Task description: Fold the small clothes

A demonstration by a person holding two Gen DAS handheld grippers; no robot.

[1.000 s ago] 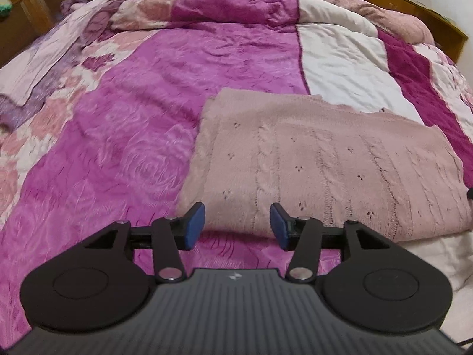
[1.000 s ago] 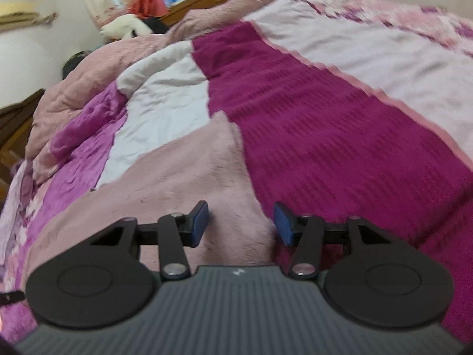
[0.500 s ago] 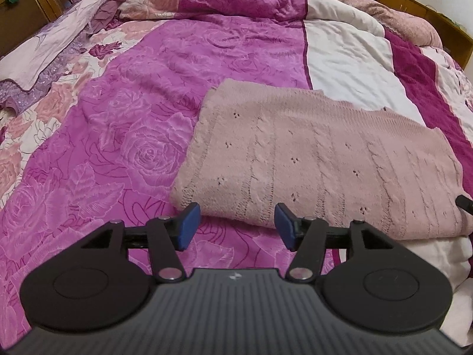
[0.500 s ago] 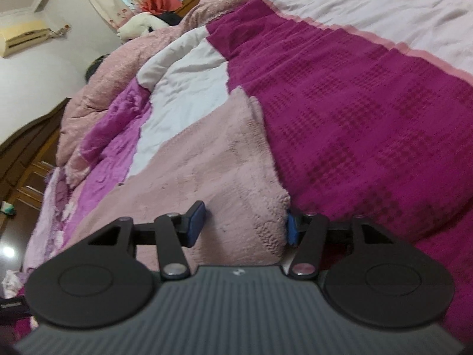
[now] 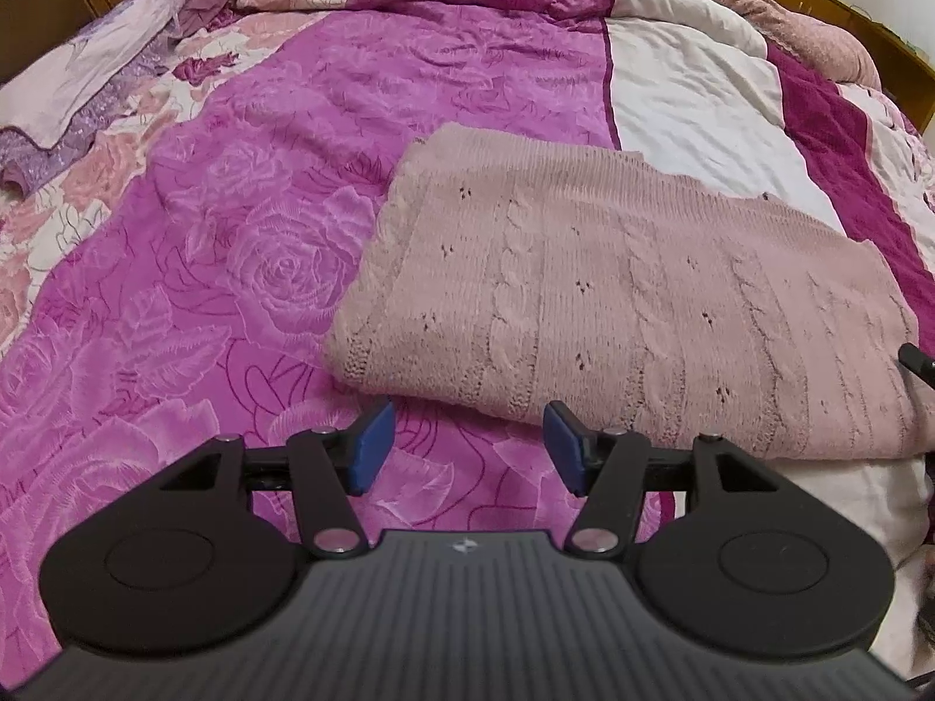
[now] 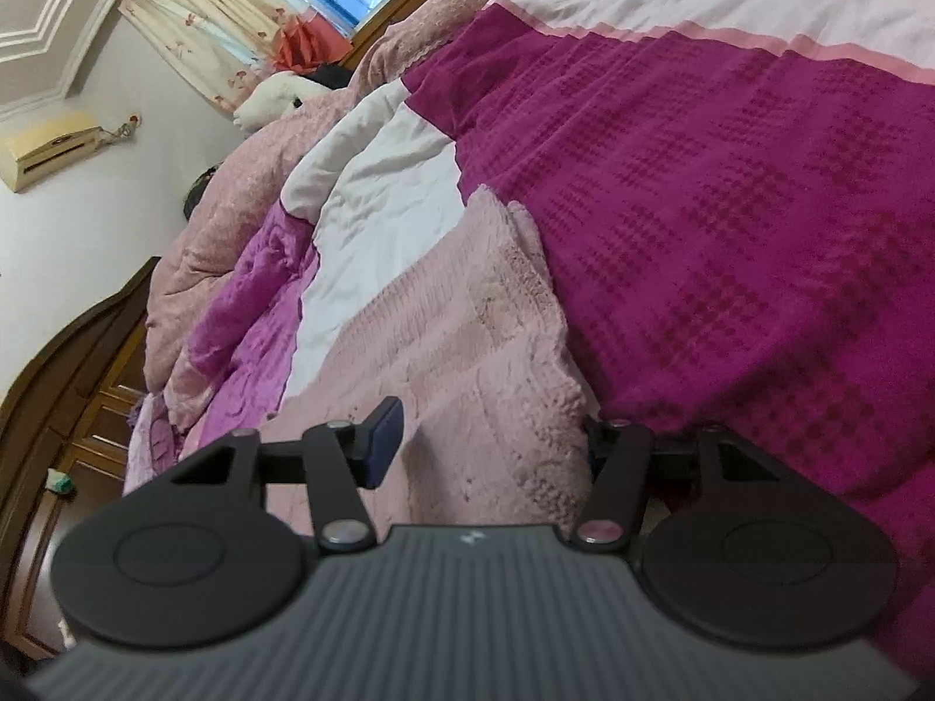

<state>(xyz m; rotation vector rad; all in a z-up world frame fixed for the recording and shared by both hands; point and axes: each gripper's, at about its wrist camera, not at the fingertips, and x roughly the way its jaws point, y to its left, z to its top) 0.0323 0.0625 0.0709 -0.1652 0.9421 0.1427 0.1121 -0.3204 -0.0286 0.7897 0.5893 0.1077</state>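
Across the middle of the left wrist frame, 1 folded pink knit sweater lies on the magenta bed quilt. Left gripper: jaws apart, empty. Right gripper: jaws apart around the sweater's corner.

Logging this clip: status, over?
Left gripper open, short of folded pink cable-knit sweater. Right gripper open, straddling its edge. Nothing in the way.
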